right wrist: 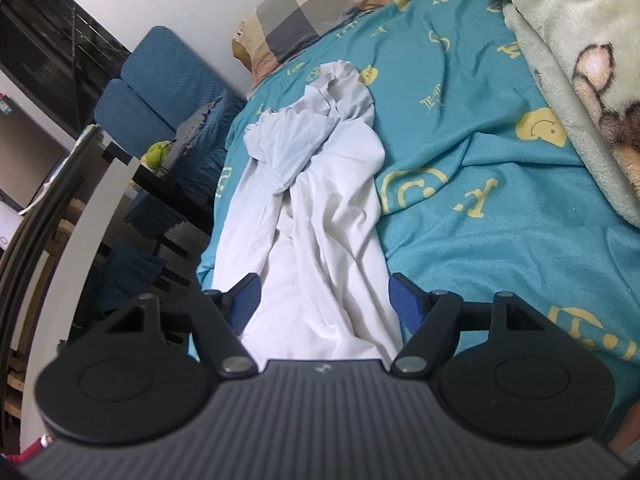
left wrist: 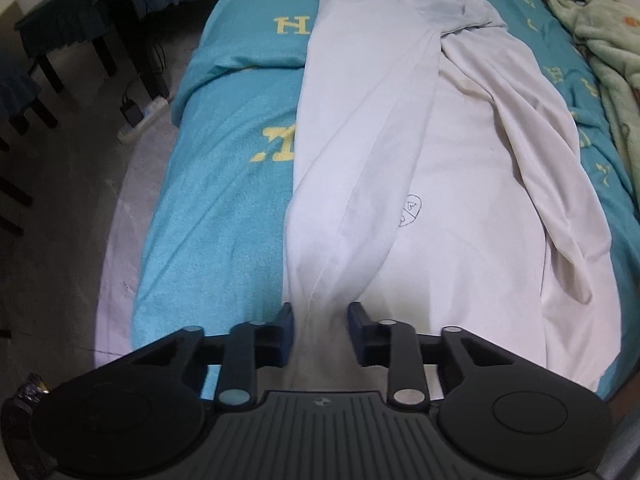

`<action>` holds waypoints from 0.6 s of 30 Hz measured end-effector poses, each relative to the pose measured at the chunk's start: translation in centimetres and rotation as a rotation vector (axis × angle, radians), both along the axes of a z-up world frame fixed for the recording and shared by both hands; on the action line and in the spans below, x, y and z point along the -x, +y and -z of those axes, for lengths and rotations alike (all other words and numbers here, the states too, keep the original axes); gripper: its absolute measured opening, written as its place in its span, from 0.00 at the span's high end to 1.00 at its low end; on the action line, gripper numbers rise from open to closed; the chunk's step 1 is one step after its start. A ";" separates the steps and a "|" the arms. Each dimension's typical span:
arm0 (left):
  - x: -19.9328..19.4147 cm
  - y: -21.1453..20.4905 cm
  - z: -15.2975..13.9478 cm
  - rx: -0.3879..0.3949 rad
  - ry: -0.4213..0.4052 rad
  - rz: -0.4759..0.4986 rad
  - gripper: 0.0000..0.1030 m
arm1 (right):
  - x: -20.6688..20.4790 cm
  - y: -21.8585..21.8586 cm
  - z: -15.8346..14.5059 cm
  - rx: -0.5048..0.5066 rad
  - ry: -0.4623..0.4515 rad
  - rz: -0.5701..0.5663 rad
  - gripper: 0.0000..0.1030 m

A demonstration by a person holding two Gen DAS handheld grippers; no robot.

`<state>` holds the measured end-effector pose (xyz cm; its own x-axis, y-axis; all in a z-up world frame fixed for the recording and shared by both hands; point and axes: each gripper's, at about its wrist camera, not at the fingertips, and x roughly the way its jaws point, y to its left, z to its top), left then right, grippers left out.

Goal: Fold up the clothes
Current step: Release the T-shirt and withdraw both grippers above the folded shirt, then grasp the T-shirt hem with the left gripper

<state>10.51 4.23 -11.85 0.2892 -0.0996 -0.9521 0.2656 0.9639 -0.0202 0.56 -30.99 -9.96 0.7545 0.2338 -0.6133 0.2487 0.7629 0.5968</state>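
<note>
Nearest the left wrist camera, the left gripper (left wrist: 320,334) is holding its blue-padded fingers (left wrist: 285,330) spread apart over the near edge of a long white cotton garment (left wrist: 420,184), a raised fold of cloth running between them; the right gripper (right wrist: 325,306) is likewise standing wide open, with the same garment's near end lying between its fingers. The garment is stretching lengthwise across a teal bedspread printed with yellow letters and smiley faces (right wrist: 480,152). Farther off, a pale green fleece blanket (right wrist: 572,48) is lying along one side, and a checked pillow (right wrist: 320,4) is sitting against the wall.
</note>
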 end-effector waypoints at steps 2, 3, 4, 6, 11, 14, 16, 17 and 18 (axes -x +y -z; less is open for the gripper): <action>0.4 -0.5 -0.6 -0.010 -0.024 0.019 0.91 | -0.1 0.0 0.1 -0.001 0.005 0.001 0.30; 0.6 -0.7 -0.9 -0.014 -0.035 0.027 0.93 | -0.1 0.0 0.2 -0.002 0.007 0.002 0.30; 0.8 -0.9 -1.3 -0.019 -0.045 0.036 0.95 | -0.1 -0.1 0.2 -0.004 0.008 0.003 0.30; 1.4 -1.5 -2.1 -0.039 -0.069 0.078 0.96 | -0.1 -0.2 0.3 -0.006 0.009 0.007 0.30; 3.0 -4.3 -5.0 -0.075 -0.138 0.194 0.96 | -0.1 -0.3 0.4 -0.015 0.011 0.021 0.30; 4.0 -6.0 -6.7 -0.097 -0.179 0.264 0.96 | -0.1 -0.4 0.5 -0.015 0.013 0.030 0.30; 4.9 -8.0 -7.5 -0.110 -0.203 0.331 0.96 | -0.1 -0.5 0.6 -0.018 0.014 0.036 0.30; 5.3 -9.1 -7.8 -0.117 -0.214 0.364 0.96 | -0.1 -0.5 0.6 -0.018 0.014 0.038 0.30; 5.6 -10.1 -8.0 -0.110 -0.214 0.386 0.96 | -0.1 -0.5 0.6 -0.019 0.014 0.040 0.30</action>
<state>4.93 -5.90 -3.89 0.4423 -0.1406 -0.8858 0.5930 0.7868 0.1712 0.64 -31.49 -10.55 0.7546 0.2151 -0.6199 0.2876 0.7408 0.6071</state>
